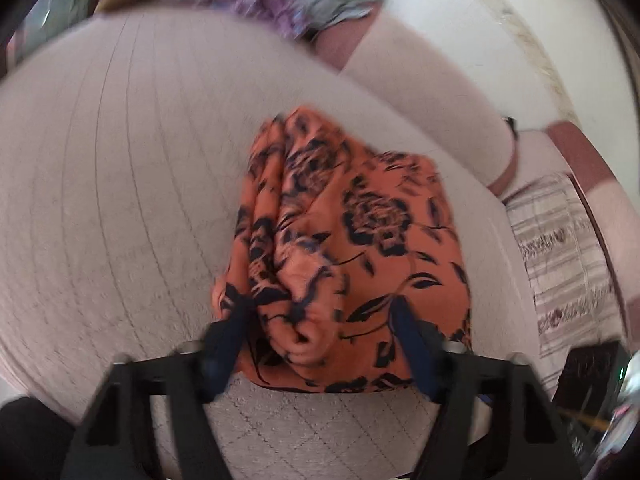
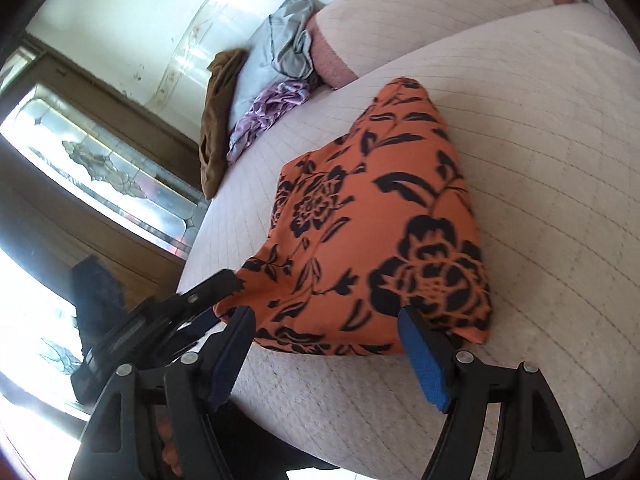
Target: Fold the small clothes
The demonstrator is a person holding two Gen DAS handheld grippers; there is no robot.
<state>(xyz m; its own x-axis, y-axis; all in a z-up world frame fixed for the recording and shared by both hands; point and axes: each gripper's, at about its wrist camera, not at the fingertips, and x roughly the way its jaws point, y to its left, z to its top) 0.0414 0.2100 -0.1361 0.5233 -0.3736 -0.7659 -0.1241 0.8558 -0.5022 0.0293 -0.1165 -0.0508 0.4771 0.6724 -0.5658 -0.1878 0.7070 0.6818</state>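
Observation:
An orange garment with a black flower print (image 1: 360, 232) lies folded on the pale quilted bed (image 1: 120, 180). My left gripper (image 1: 320, 312) is open, its two fingers spread on either side of the garment's bunched near edge. In the right wrist view the same garment (image 2: 380, 232) lies flat with a rounded far end. My right gripper (image 2: 326, 316) is open at the garment's near edge. The left gripper (image 2: 216, 284) shows there at the garment's left corner, touching the cloth.
A pile of grey (image 2: 280, 40), purple (image 2: 268, 108) and brown (image 2: 218, 112) clothes lies at the far side of the bed by the wall. A pink-edged pillow (image 2: 400, 20) sits behind the garment. A patterned cushion (image 1: 560, 248) lies at the right.

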